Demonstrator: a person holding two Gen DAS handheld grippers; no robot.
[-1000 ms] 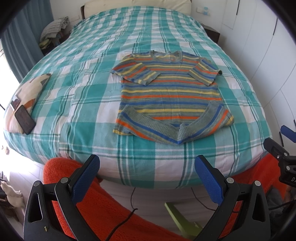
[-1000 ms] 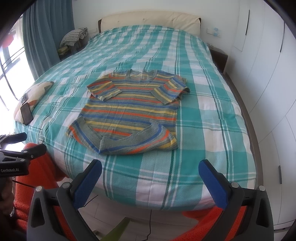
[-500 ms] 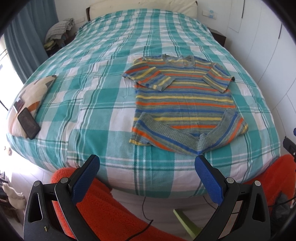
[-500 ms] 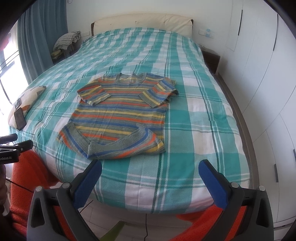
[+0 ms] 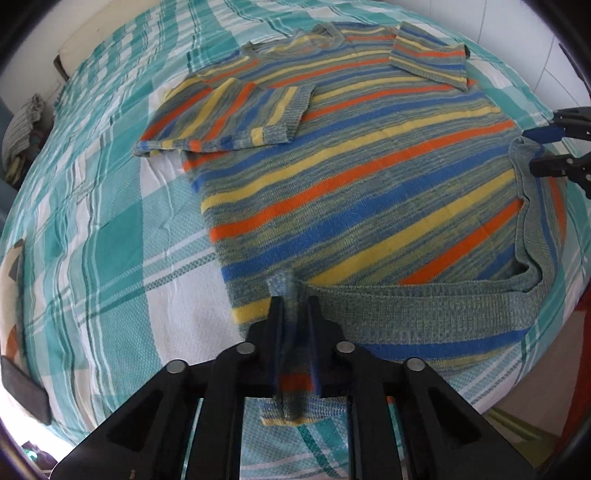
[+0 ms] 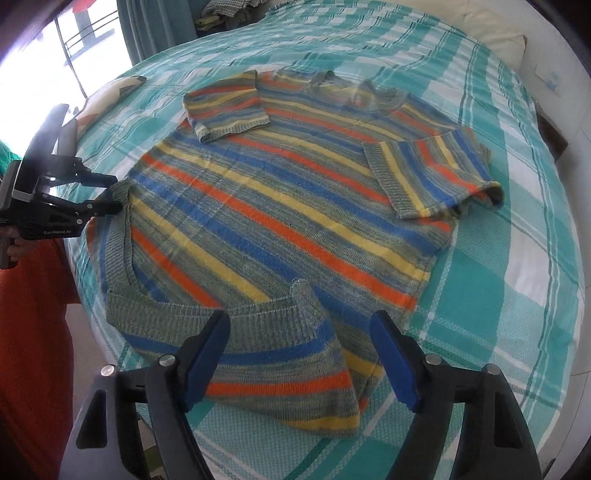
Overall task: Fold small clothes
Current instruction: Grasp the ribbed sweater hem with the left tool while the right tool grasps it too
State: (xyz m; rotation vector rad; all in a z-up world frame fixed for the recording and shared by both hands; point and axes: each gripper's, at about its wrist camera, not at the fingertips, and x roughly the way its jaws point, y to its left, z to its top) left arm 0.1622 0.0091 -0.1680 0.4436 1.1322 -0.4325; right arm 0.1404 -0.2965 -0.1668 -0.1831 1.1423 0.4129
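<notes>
A striped knit sweater [image 5: 351, 177] in blue, orange, yellow and grey lies flat on the bed, both sleeves folded in over the chest and the hem turned up. My left gripper [image 5: 295, 306] is shut on the sweater's lower left corner at the hem fold. In the right wrist view the sweater [image 6: 295, 206] fills the middle, and my right gripper [image 6: 299, 354] is open with its blue pads either side of the lower right hem corner. The left gripper [image 6: 107, 195] shows there at the left; the right gripper [image 5: 532, 151] shows at the right edge of the left wrist view.
The bed [image 5: 110, 240] has a teal and white checked cover. A patterned pillow with a dark phone [image 5: 22, 391] lies at the left edge. A window and blue curtain [image 6: 147, 29] stand at the left, with folded cloth near the headboard.
Both grippers have moved from beyond the foot of the bed onto the sweater's hem. The left has closed on the left corner; the right has narrowed but stays open around the right corner.
</notes>
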